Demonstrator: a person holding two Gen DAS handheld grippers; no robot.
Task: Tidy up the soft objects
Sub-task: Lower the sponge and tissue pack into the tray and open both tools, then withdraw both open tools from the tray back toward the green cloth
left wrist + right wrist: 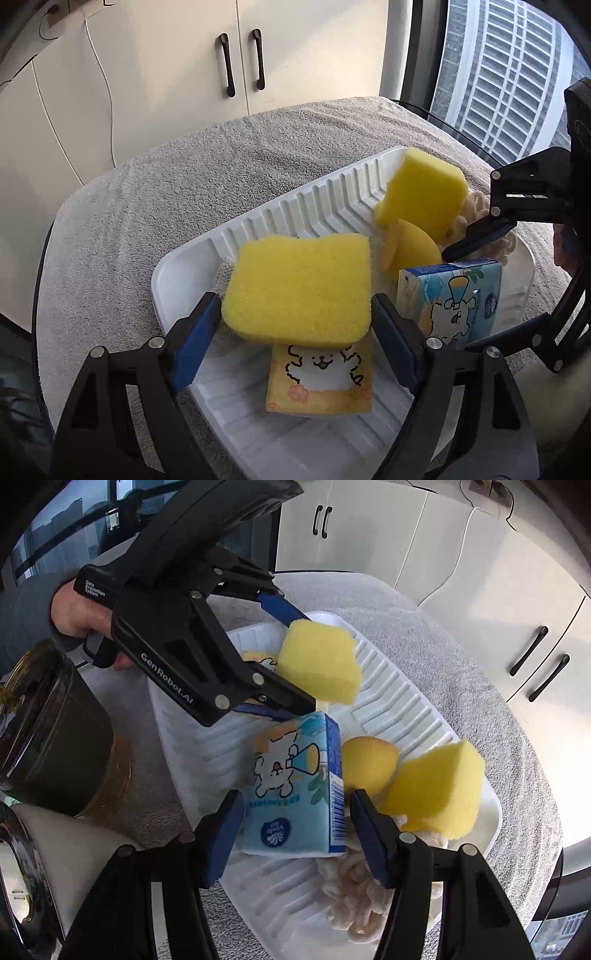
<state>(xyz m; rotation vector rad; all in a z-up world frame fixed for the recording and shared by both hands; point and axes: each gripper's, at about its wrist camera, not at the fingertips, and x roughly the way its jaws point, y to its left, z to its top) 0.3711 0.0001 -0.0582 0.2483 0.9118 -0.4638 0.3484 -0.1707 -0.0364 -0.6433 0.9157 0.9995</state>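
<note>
My left gripper (297,314) is shut on a yellow sponge (301,288) and holds it above the white ribbed tray (325,206); the same sponge (319,661) shows in the right wrist view. My right gripper (295,827) is shut on a blue tissue pack (295,786) with a cartoon dog, also seen in the left wrist view (450,295). In the tray lie an orange tissue pack (321,380), a second yellow sponge (424,192), a round yellow puff (413,251) and a cream chenille cloth (354,897).
The tray sits on a grey towel (184,192) over a round table. A dark jar (55,731) stands left of the tray in the right wrist view. White cabinets (184,55) and a window (498,74) lie behind.
</note>
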